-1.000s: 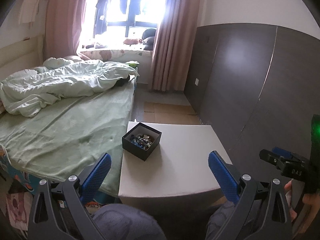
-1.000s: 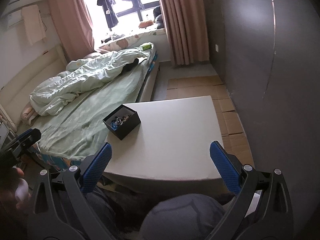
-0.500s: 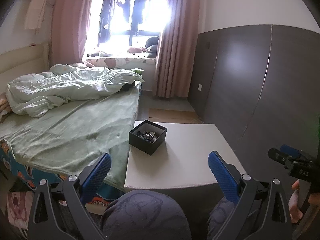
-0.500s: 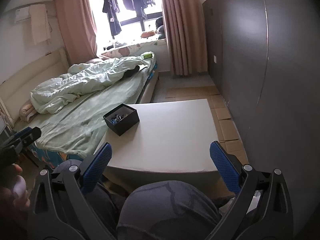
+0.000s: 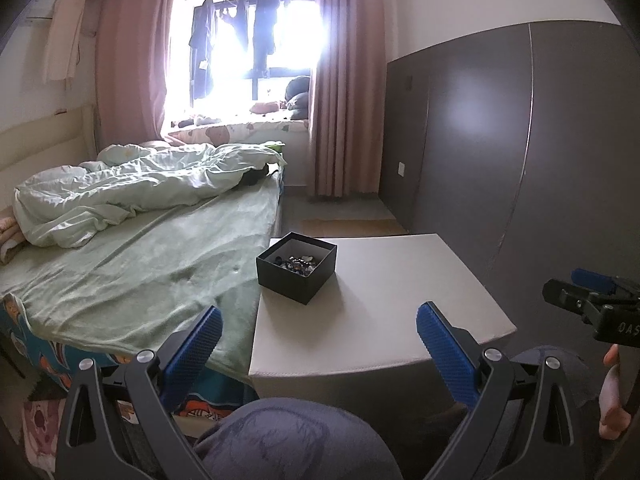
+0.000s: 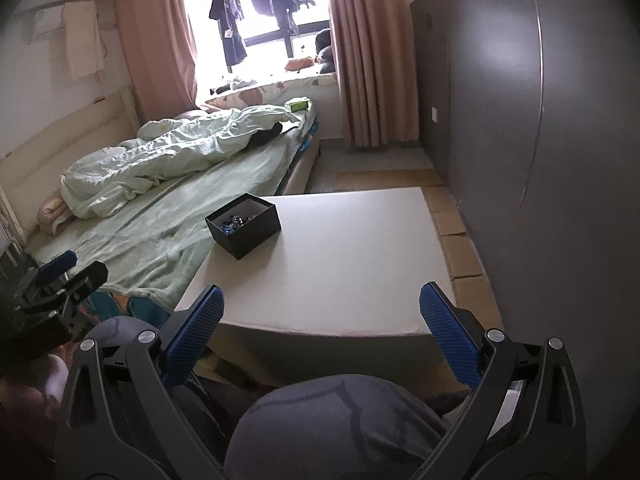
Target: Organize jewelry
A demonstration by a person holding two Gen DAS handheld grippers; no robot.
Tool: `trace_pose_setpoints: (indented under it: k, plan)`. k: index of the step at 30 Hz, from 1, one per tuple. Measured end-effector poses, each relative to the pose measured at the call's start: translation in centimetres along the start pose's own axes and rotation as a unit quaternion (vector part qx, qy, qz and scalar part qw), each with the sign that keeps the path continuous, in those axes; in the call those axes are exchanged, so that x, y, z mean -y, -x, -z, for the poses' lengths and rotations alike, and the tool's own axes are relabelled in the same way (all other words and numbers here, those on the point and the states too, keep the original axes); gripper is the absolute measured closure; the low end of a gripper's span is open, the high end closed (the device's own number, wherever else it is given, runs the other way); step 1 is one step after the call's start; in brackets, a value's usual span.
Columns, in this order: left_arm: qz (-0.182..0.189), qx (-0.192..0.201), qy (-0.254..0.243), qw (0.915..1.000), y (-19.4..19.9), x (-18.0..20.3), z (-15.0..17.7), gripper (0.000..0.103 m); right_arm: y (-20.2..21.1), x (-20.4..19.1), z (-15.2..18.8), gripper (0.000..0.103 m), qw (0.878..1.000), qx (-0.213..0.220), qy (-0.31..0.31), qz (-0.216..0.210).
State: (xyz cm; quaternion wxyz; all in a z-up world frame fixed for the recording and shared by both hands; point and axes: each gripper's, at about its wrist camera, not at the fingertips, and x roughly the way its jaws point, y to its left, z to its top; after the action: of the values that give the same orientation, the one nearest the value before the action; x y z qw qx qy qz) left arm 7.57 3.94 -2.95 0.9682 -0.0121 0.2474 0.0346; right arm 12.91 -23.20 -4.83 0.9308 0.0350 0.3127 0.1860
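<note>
An open black box (image 5: 297, 267) with a heap of small jewelry pieces (image 5: 297, 263) inside sits at the far left of a white table (image 5: 380, 304). The box also shows in the right wrist view (image 6: 243, 225). My left gripper (image 5: 318, 328) is open and empty, held short of the table's near edge. My right gripper (image 6: 320, 314) is open and empty, also short of the near edge. The right gripper shows at the right edge of the left wrist view (image 5: 592, 300). The left gripper shows at the left edge of the right wrist view (image 6: 60, 276).
A bed (image 5: 132, 256) with green sheets and a rumpled duvet adjoins the table's left side. A dark wardrobe wall (image 5: 520, 152) runs along the right. My knee (image 5: 296, 440) is below the grippers. A window with pink curtains (image 5: 340, 92) is at the back.
Both grippers have tilted upward and drawn back a little, so the table and box sit lower and farther in view. Both jaws stay open.
</note>
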Motion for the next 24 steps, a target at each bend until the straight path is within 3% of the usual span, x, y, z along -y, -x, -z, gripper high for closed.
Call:
trace_pose_setpoints:
  k: [17, 24]
  plan:
    - [0.009, -0.014, 0.001, 0.9999, -0.2, 0.2, 1.0, 0.009, 0.5, 0.9, 0.8, 0.005, 1.000, 0.001, -0.016, 0.002]
    - [0.002, 0.005, 0.005, 1.0000, 0.3, 0.2, 1.4, 0.009, 0.5, 0.7, 0.9, 0.005, 1.000, 0.007, -0.016, 0.009]
